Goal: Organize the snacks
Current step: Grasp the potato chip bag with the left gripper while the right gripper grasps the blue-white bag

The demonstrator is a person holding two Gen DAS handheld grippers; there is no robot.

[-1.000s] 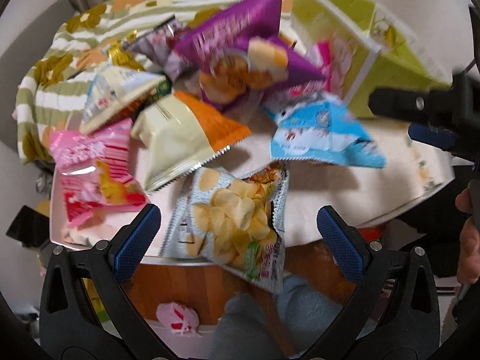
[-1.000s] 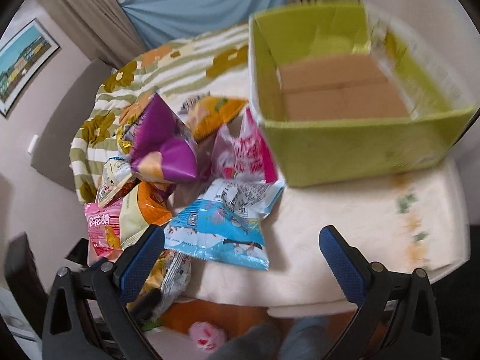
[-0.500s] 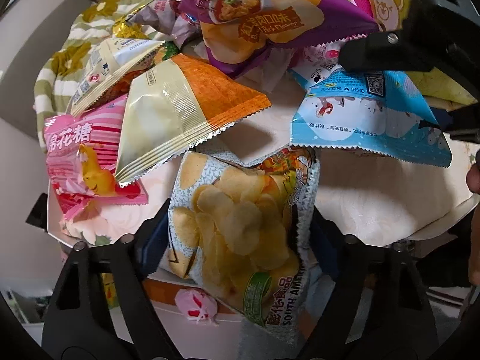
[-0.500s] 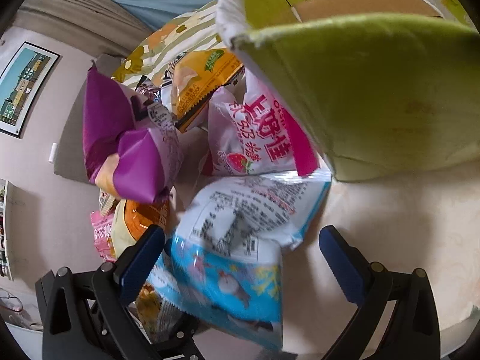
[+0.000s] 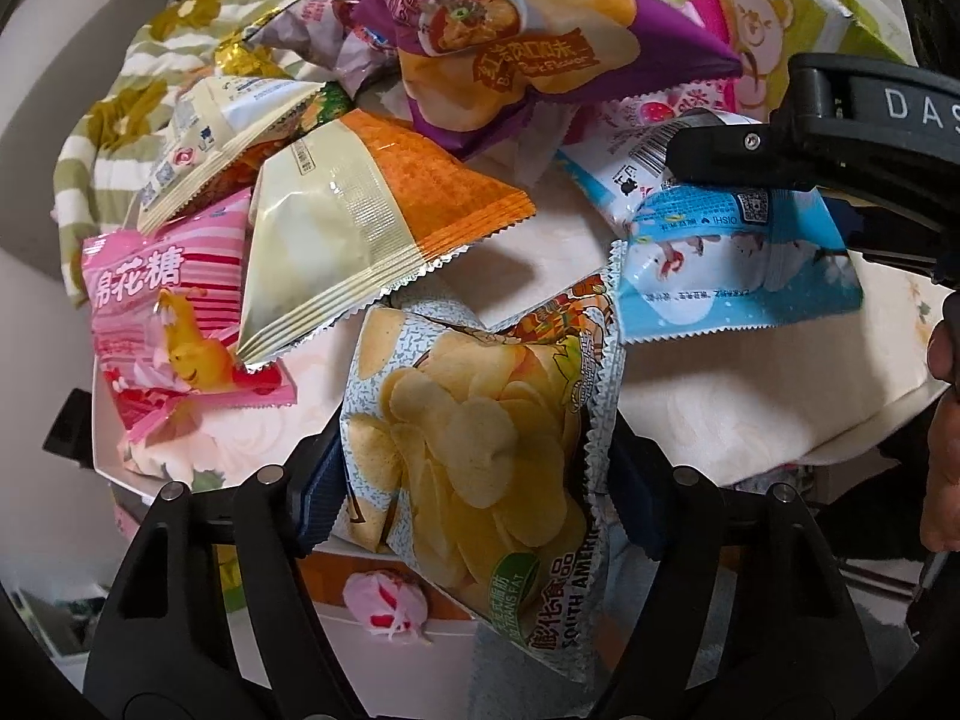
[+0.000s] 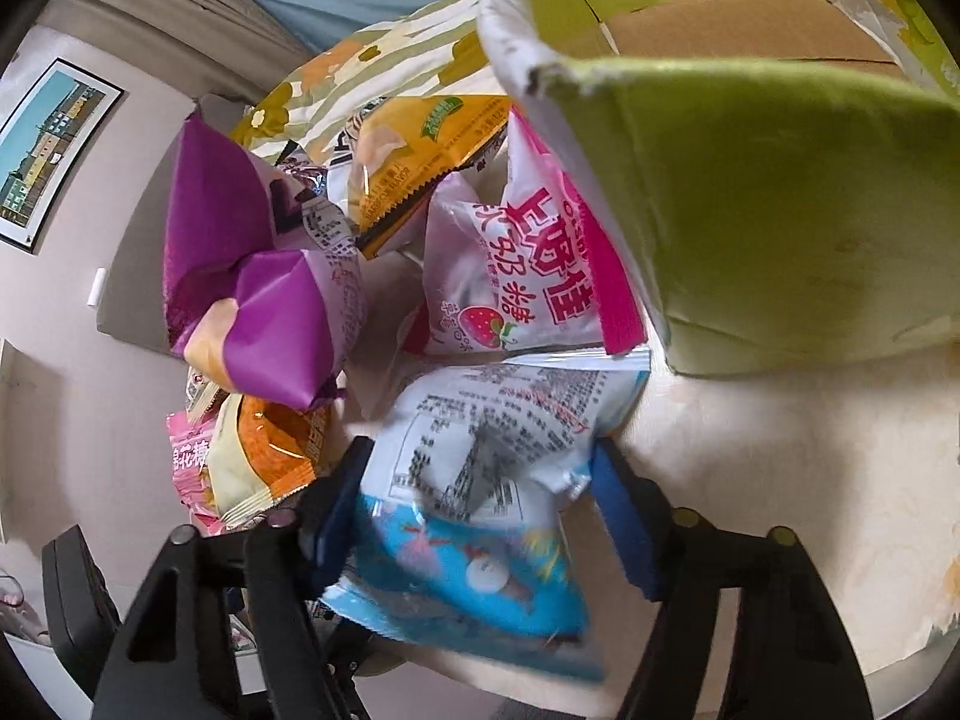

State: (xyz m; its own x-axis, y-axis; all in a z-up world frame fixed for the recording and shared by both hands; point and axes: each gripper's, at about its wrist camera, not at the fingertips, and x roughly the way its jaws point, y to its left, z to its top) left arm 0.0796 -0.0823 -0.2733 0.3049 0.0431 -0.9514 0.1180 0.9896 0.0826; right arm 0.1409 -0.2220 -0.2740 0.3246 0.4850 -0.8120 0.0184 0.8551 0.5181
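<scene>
Snacks piled on table [image 5: 750, 396] beside green box [image 6: 780, 228]. Left gripper [image 5: 480, 480] jaws pinching potato chip bag [image 5: 480, 432] at table edge; right gripper [image 6: 480, 516] jaws pinching blue snack bag [image 6: 480, 480].

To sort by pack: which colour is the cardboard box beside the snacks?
Lime green outside, plain brown inside; the cardboard box shows best in the right wrist view.

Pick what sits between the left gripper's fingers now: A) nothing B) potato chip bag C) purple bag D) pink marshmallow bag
B: in the left wrist view the potato chip bag fills the gap, both blue pads of the left gripper pressed against its sides.
</scene>
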